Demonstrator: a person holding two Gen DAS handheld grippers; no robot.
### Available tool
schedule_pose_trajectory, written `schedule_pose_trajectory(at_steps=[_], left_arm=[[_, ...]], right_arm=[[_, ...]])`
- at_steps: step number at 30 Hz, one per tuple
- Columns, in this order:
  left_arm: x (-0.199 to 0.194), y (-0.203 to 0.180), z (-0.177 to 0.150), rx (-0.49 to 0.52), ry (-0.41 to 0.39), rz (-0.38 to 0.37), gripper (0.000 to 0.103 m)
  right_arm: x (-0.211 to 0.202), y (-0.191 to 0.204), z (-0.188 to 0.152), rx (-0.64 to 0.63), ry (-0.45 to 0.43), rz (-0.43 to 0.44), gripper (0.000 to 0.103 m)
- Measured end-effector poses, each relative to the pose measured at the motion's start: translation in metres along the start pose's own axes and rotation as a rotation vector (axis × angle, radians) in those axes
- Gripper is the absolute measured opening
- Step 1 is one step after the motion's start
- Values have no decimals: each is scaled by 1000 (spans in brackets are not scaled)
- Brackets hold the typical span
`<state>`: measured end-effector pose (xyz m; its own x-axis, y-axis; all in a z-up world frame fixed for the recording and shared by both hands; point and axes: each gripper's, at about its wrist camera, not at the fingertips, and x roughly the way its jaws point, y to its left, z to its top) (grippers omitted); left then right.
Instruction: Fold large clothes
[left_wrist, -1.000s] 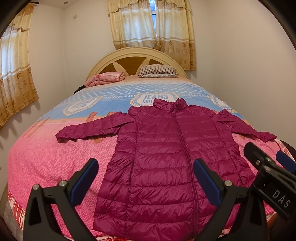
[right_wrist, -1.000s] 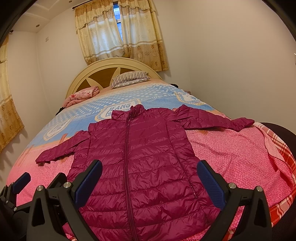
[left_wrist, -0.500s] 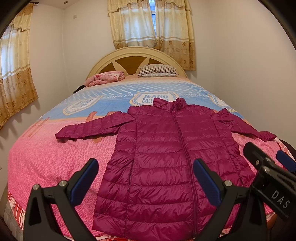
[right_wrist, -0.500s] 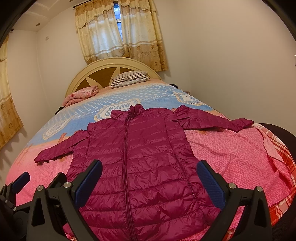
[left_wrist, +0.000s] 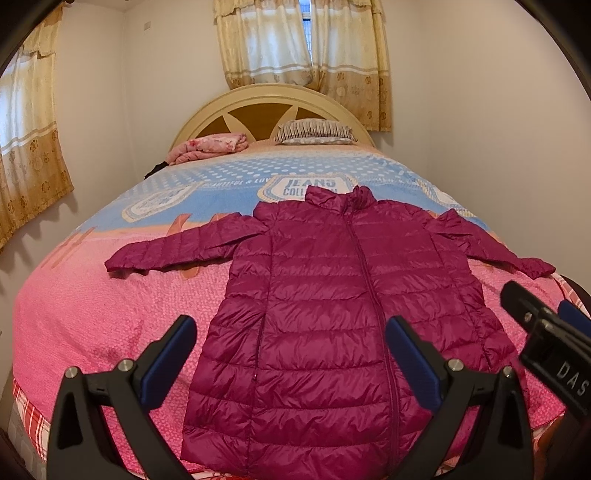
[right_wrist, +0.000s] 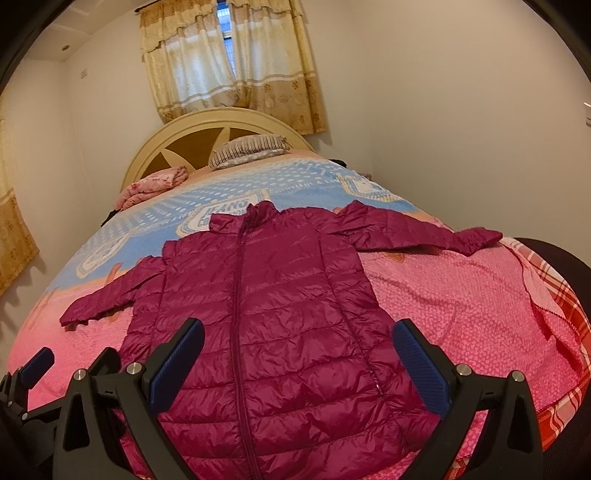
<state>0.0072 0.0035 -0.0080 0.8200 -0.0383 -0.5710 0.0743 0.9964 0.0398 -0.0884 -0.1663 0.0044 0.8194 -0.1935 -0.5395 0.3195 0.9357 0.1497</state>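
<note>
A magenta quilted puffer jacket (left_wrist: 332, 314) lies flat, front up and zipped, on the bed with both sleeves spread out; it also shows in the right wrist view (right_wrist: 280, 321). My left gripper (left_wrist: 291, 350) is open and empty, held above the jacket's hem. My right gripper (right_wrist: 299, 354) is open and empty, also above the hem, to the right of the left one. The right gripper's side shows in the left wrist view (left_wrist: 546, 332), and the left gripper's side shows in the right wrist view (right_wrist: 33, 369).
The bed (left_wrist: 92, 314) has a pink and blue cover. A striped pillow (left_wrist: 316, 129) and a folded pink blanket (left_wrist: 207, 146) lie by the cream headboard (left_wrist: 266, 99). Walls stand close on both sides. A dark round object (right_wrist: 554, 254) is at the right.
Both grippers have shifted only slightly; the jacket lies unmoved and the jaws stay open.
</note>
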Motion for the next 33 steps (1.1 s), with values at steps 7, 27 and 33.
schedule_pose_trajectory(at_steps=[7, 27, 33], left_arm=[[26, 8, 10, -20, 5, 1, 103], [174, 25, 81, -28, 27, 63, 103], [209, 32, 81, -27, 10, 99, 103]], right_arm=[[26, -12, 14, -15, 2, -66, 102], [137, -123, 91, 101, 66, -350, 102], [165, -180, 96, 203, 121, -377, 102]])
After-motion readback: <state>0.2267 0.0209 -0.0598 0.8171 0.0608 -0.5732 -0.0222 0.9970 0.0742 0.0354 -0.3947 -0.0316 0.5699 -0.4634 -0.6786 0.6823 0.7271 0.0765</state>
